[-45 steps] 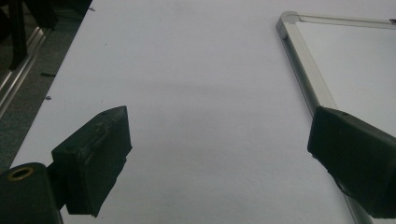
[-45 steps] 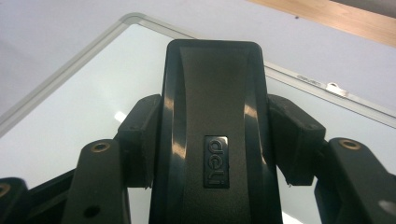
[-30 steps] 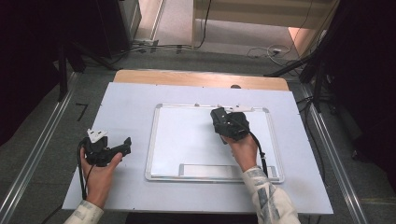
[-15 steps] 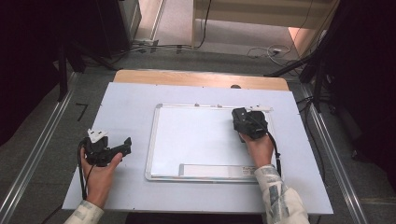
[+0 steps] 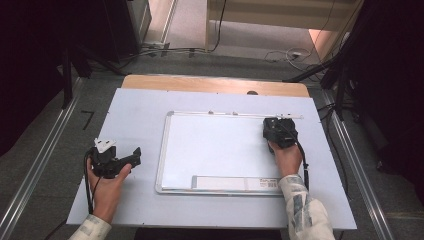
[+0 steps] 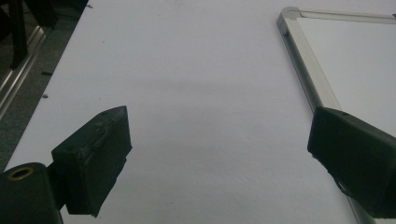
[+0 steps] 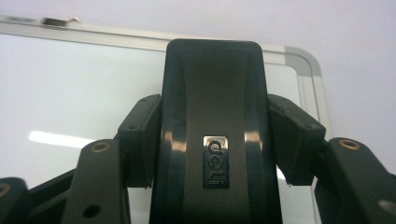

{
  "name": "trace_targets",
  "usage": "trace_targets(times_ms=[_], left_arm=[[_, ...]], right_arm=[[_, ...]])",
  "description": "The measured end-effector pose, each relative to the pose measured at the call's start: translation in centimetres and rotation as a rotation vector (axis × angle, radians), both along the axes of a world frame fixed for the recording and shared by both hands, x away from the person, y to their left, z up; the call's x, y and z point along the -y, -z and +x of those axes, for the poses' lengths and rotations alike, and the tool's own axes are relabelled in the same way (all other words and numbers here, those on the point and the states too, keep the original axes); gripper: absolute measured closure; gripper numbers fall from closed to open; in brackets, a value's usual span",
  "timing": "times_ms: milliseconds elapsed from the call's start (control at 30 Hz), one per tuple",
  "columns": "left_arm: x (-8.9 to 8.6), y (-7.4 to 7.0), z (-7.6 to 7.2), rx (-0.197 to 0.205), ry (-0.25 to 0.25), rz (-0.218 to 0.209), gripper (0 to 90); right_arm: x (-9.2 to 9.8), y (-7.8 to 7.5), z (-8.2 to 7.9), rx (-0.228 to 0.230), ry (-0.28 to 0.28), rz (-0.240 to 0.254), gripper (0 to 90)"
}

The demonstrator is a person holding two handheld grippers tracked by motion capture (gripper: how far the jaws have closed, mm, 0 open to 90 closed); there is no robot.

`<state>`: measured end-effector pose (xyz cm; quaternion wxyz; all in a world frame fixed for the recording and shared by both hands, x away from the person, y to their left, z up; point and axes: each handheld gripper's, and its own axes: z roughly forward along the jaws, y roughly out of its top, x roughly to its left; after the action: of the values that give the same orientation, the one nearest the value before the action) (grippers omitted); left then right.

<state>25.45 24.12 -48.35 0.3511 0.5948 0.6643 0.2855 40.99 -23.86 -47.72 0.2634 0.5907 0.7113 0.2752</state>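
On a pale surface (image 5: 140,115), the right gripper (image 7: 212,140) pinches a black eraser (image 7: 212,116) near the whiteboard (image 5: 215,145)'s far right corner; the left gripper (image 6: 224,158), jaws spread, rests beside the board

The whiteboard (image 5: 220,150) lies flat on the middle of the table (image 5: 140,105). The eraser (image 7: 212,140) sits on the whiteboard near its far right corner, clamped between the right gripper (image 5: 279,132) jaws. The left gripper (image 5: 117,161) rests on the table left of the whiteboard, just beside its left edge.
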Motion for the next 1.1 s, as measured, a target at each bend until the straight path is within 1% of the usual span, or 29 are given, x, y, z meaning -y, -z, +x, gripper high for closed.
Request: trace_targets(times_ms=[33,67,100,133,267,433,733,867,933,1033,1100], left_arm=[[0.0,0.0,0.0,0.0,0.0,0.0,6.4],[0.0,0.0,0.0,0.0,-0.001,0.0,6.4],[0.0,0.0,0.0,0.0,0.0,0.0,6.4],[0.0,0.0,0.0,0.0,-0.001,0.001,6.4],[0.0,0.0,0.0,-0.001,-0.002,0.0,6.4],[-0.1,0.0,0.0,0.001,-0.002,-0.002,6.4],[-0.1,0.0,0.0,0.0,-0.002,-0.002,6.4],[-0.1,0.0,0.0,0.001,-0.001,-0.002,6.4],[-0.1,0.0,0.0,0.001,-0.002,-0.003,6.4],[-0.1,0.0,0.0,0.0,-0.002,-0.001,6.4],[-0.1,0.0,0.0,0.001,0.0,0.0,6.5]], right_arm=[[0.2,0.2,0.2,-0.01,0.01,-0.004,38.3],[0.4,0.4,0.3,-0.014,0.016,0.012,38.3],[0.4,0.4,0.3,-0.008,0.024,0.011,38.3],[0.4,0.4,0.4,-0.007,0.026,-0.001,38.3],[0.8,0.4,0.9,-0.01,0.057,0.014,38.4],[1.1,0.4,1.4,-0.009,0.068,0.007,38.3],[1.5,0.4,1.8,-0.008,0.068,0.005,38.3],[1.7,0.4,1.8,-0.009,0.059,0.017,37.5],[1.7,0.4,1.8,-0.008,0.052,0.019,34.1],[1.7,0.3,1.7,-0.011,0.033,0.044,27.7],[1.7,0.1,1.5,0.005,0.025,0.039,25.5]])
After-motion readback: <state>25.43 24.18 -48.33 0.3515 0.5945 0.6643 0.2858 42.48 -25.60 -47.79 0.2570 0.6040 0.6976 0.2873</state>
